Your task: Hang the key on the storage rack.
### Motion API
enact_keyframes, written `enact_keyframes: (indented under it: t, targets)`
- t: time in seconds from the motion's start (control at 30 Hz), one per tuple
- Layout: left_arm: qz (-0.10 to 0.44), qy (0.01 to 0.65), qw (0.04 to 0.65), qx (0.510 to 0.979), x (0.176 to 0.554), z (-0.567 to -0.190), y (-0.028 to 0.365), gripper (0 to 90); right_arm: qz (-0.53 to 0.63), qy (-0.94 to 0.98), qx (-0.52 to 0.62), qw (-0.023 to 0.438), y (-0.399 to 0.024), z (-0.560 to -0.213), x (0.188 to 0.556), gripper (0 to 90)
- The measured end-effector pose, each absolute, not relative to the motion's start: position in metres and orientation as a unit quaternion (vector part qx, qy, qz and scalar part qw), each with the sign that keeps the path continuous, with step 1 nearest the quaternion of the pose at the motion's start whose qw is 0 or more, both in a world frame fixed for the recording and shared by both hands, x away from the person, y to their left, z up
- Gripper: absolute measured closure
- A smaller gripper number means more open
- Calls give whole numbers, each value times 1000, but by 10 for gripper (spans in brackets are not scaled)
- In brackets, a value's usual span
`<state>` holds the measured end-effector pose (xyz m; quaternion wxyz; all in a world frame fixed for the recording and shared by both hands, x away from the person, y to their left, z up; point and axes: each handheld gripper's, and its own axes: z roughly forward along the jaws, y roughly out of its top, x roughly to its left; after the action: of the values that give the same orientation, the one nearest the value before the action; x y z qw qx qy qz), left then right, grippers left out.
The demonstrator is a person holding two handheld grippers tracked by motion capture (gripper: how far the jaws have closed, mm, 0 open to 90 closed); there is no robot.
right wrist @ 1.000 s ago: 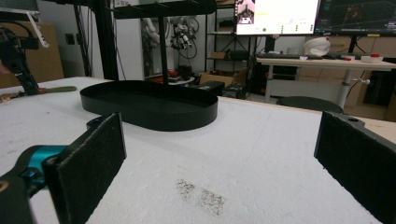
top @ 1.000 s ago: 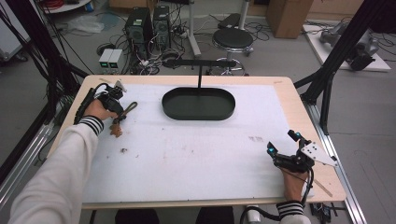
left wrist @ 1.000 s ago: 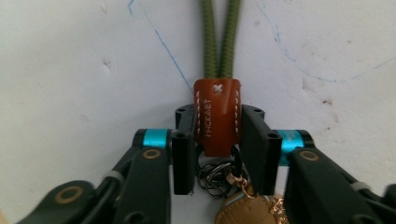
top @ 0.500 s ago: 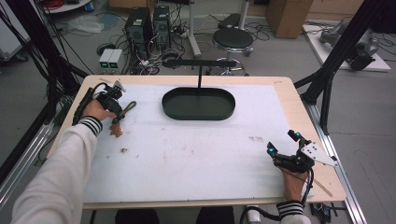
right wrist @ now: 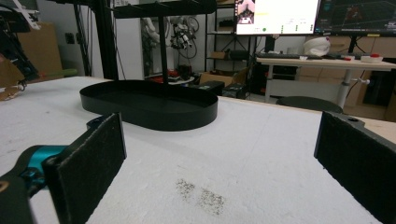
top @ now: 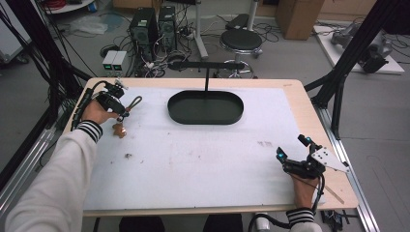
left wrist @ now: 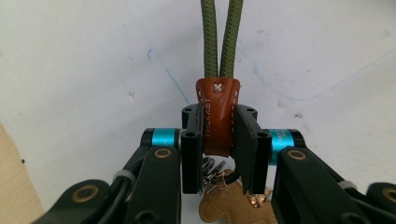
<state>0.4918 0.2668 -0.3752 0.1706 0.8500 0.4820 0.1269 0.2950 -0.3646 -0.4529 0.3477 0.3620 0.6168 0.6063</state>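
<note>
- The left gripper [left wrist: 218, 135] has just been closing and now clamps the brown leather tab [left wrist: 217, 116] of a keychain by its sides; a shallow pinch, so a quick lift could let it slip.
- The keychain sits at the table's [top: 203, 159] far-left corner: 2 olive cords [left wrist: 221, 37], a tan charm [left wrist: 236, 207] dangling.
- The right gripper [right wrist: 219, 154] rests gaping, holding nothing.
</note>
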Motion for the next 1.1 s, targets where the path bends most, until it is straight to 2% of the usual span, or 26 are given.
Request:
enact_keyframes:
  t: [0.67,0.9,1.1]
  targets:
    - [217,419,301,829,455,-324,243,732,606,618,362,347,-364,-453,295,11]
    - [244,408,350,807,447,-315,231,732,605,618,363,346,-364,-453,295,11]
    - [264,395,368,800,443,-310,220,731,605,618,363,347,-364,-453,295,11]
